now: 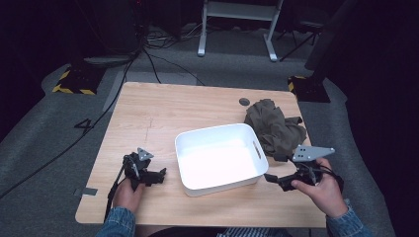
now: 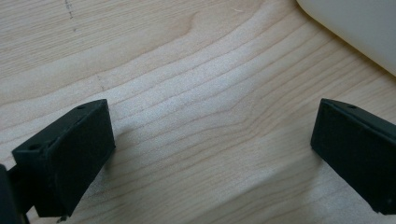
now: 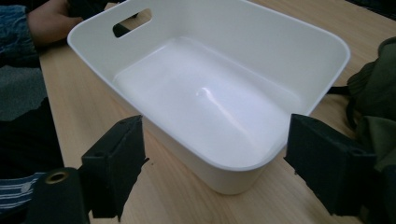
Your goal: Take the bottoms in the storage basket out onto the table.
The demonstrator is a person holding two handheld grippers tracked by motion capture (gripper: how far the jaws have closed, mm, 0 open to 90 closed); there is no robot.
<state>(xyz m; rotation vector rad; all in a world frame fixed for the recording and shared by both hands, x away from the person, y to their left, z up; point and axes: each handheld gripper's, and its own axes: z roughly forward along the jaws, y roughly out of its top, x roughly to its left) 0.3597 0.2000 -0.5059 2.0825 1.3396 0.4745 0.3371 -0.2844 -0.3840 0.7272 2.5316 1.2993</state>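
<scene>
The white bin (image 1: 220, 157) sits near the middle of the wooden table (image 1: 158, 113), slightly toward the person's side, with its long sides running roughly left to right. It is empty: in the right gripper view its smooth glossy floor (image 3: 201, 93) is bare, and a slot handle (image 3: 132, 22) is cut through the far short wall (a matching slot (image 1: 257, 149) shows on the wall nearest the cloth in the high view).

A crumpled olive-brown cloth (image 1: 273, 127) lies in a heap just beside the bin's right end, at the far right part of the table, with a dark strap or cord (image 3: 337, 88) trailing from it across the wood. A small dark round disc (image 1: 244, 101) is set in the tabletop just beyond the cloth.

The left gripper (image 1: 159, 175) rests low on the table to the left of the bin, held in the person's left hand (image 1: 129, 193). Its jaws stand wide apart with bare wood between them, and a corner of the bin (image 2: 355, 32) is visible at the upper right of its own view.

The right gripper (image 1: 272, 178) is held in the right hand (image 1: 321, 190) at the bin's near right corner. Its jaws are spread wide as well, holding nothing, and in its view they frame the bin's near corner (image 3: 233, 172).

Both forearms wear denim sleeves (image 1: 117, 222).
</scene>
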